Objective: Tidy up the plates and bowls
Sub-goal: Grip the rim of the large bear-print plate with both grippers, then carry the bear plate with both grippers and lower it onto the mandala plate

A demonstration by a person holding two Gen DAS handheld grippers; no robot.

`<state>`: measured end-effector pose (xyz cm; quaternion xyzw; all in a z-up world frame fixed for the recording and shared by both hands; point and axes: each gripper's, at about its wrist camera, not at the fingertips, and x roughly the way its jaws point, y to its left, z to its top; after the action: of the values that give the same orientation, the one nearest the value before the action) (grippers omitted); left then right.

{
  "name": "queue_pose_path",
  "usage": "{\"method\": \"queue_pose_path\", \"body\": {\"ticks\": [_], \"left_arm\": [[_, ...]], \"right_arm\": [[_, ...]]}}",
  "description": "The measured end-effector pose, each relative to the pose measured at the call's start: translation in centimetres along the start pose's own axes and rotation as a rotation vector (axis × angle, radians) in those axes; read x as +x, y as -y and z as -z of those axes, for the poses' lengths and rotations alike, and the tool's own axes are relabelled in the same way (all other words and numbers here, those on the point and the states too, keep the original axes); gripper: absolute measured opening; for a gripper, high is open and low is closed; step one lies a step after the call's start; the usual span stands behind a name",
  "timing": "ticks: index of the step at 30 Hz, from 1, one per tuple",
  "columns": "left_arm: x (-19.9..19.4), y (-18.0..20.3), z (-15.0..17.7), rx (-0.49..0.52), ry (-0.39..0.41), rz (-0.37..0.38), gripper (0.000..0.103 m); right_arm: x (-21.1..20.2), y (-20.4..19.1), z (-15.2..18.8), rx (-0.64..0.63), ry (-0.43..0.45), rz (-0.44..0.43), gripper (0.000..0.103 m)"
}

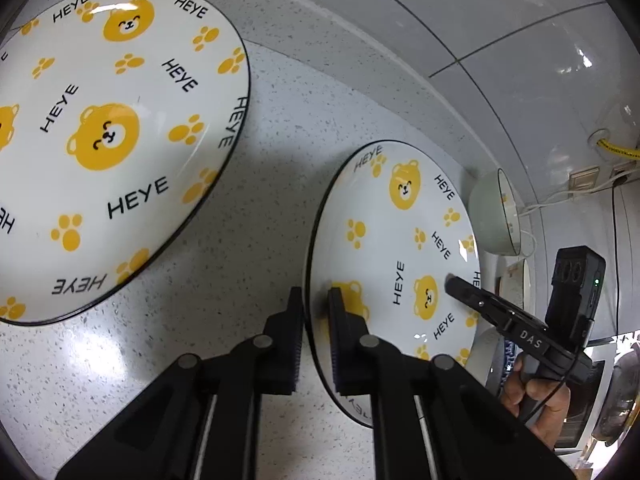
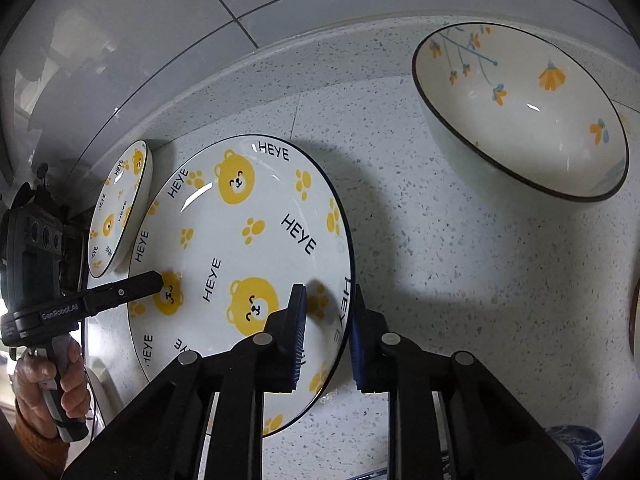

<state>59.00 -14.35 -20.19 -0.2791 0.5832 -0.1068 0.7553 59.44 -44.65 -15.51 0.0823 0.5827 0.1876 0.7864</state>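
A white plate with yellow bears and "HEYE" lettering (image 1: 404,248) (image 2: 240,248) is held between both grippers above the speckled countertop. My left gripper (image 1: 316,300) straddles its left rim, fingers narrowly apart on either side of the rim. My right gripper (image 2: 329,300) straddles the opposite rim the same way. A second bear plate (image 1: 108,132) (image 2: 120,204) lies to the left. A white bowl with orange flowers (image 2: 524,112) (image 1: 494,212) sits to the right.
The grey tiled wall (image 2: 140,40) runs along the back of the countertop (image 2: 480,280). A blue-patterned dish (image 2: 580,452) shows at the lower right. Wall sockets with cables (image 1: 600,176) and a metal pot (image 1: 620,392) are at the far right.
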Motion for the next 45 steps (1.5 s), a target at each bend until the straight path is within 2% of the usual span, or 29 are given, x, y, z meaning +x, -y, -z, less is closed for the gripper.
{"method": "queue_pose_path", "body": {"ticks": [8, 13, 21, 22, 28, 34, 40, 45], "left_arm": [[-1.8, -0.5, 1.6, 0.028, 0.016, 0.005, 0.011], [-4.4, -0.7, 2.7, 0.062, 0.051, -0.003, 0.011], [-10.4, -2.8, 5.4, 0.086, 0.09, 0.043, 0.011], [-10.7, -2.6, 5.8, 0.089, 0.095, 0.046, 0.011], [-18.6, -6.2, 10.0, 0.118, 0.153, 0.086, 0.011], [-26.4, -10.8, 15.4, 0.142, 0.185, 0.072, 0.011], [-30.8, -16.5, 20.2, 0.121, 0.188, 0.049, 0.011], [-32.3, -20.1, 23.2, 0.103, 0.185, 0.035, 0.011]], "right_arm": [[-0.2, -1.6, 0.5, -0.028, 0.032, 0.034, 0.017], [-1.2, -3.0, 1.3, -0.036, 0.054, 0.03, 0.017], [-3.6, -7.3, 4.1, -0.045, 0.099, 0.037, 0.017], [-4.2, -8.4, 4.8, -0.05, 0.109, 0.04, 0.017], [-7.0, -14.7, 8.8, -0.062, 0.166, 0.055, 0.017], [-8.0, -23.4, 14.8, -0.081, 0.196, 0.032, 0.017], [-6.1, -29.0, 20.7, -0.092, 0.181, -0.002, 0.016], [-4.4, -31.9, 23.2, -0.096, 0.148, -0.024, 0.016]]}}
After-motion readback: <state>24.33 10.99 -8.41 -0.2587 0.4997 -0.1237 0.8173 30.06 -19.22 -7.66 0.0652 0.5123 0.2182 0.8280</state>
